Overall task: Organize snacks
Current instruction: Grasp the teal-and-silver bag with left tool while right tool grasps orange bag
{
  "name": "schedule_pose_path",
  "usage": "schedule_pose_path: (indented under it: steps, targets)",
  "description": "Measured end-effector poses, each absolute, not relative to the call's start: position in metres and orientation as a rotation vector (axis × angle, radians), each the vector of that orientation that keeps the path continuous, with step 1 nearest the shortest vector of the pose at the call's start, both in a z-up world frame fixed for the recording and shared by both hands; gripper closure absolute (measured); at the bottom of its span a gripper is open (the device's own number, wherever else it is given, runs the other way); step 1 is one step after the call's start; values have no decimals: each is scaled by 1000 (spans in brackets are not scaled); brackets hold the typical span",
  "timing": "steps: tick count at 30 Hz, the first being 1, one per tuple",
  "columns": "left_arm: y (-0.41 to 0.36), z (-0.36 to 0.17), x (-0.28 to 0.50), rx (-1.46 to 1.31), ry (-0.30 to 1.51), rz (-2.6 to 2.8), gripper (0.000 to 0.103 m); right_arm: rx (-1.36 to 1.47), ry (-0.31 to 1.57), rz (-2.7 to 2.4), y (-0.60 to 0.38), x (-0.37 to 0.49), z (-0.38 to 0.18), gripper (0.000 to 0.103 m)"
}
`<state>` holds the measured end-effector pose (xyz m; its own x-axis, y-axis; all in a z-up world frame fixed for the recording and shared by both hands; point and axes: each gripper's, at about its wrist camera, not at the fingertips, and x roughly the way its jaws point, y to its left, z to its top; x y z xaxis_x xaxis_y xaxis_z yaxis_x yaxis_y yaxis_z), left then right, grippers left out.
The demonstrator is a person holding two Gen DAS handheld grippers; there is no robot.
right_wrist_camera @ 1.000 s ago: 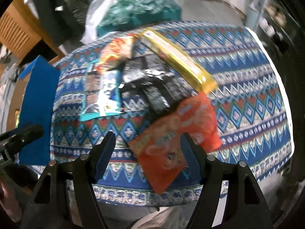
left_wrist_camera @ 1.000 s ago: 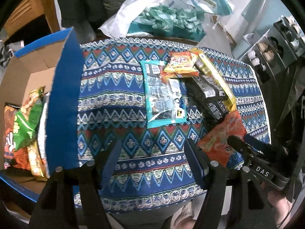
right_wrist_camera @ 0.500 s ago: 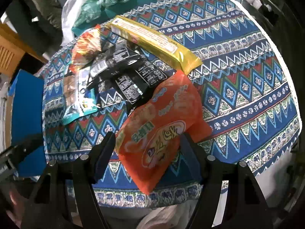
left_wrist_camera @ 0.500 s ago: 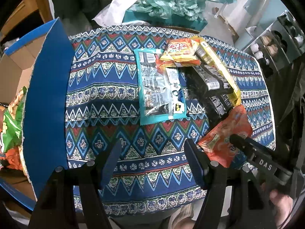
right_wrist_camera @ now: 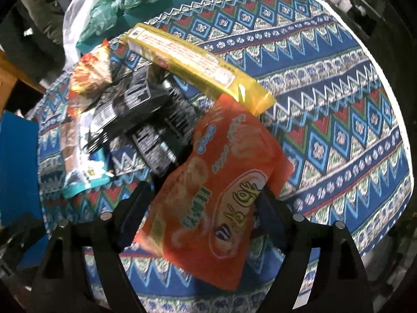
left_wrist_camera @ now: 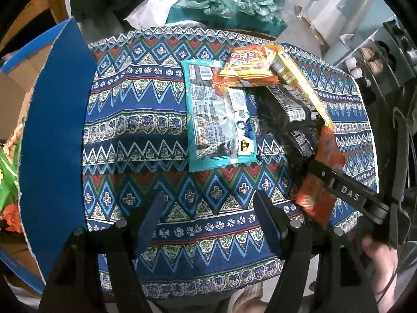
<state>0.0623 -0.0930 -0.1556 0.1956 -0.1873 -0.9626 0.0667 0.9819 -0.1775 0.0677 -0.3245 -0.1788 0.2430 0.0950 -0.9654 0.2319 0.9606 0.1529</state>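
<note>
An orange snack bag [right_wrist_camera: 219, 198] lies on the patterned tablecloth [right_wrist_camera: 338, 135], between the fingers of my right gripper [right_wrist_camera: 206, 195], whose jaws stand wide open around it. It also shows in the left wrist view [left_wrist_camera: 323, 172], partly behind the right gripper's finger [left_wrist_camera: 344, 190]. Behind it lie black packets [right_wrist_camera: 140, 112], a long yellow pack [right_wrist_camera: 198, 62], a teal bag [left_wrist_camera: 219, 120] and a small orange-yellow bag [left_wrist_camera: 247, 67]. My left gripper [left_wrist_camera: 208, 221] is open and empty over the cloth's near edge.
A blue cardboard box [left_wrist_camera: 52, 135] stands at the left, its flap up, with green and orange snack bags [left_wrist_camera: 7, 172] inside. A white plastic bag and green wrapping [left_wrist_camera: 221, 2] sit beyond the table. Shelving [left_wrist_camera: 385, 60] is at the far right.
My right gripper has moved forward and down so the orange bag now sits between its open fingers. My left gripper has shifted right, away from the box.
</note>
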Motion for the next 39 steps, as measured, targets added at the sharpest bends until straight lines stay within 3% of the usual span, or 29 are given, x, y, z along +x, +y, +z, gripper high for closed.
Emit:
schedule_pose_path:
  steps: [11,24,39]
  targets:
    - [-98,-176,89,-161,1393,-130,24,113,1338,-152,-316,82,-192,17]
    - [-111,-202,130,-297,1413,-34,20,226,1352,-169,-349,73,-200,17]
    - [-157,-225,162,-97,1390,84,13,101,1346,-142,-335,94,-222,17]
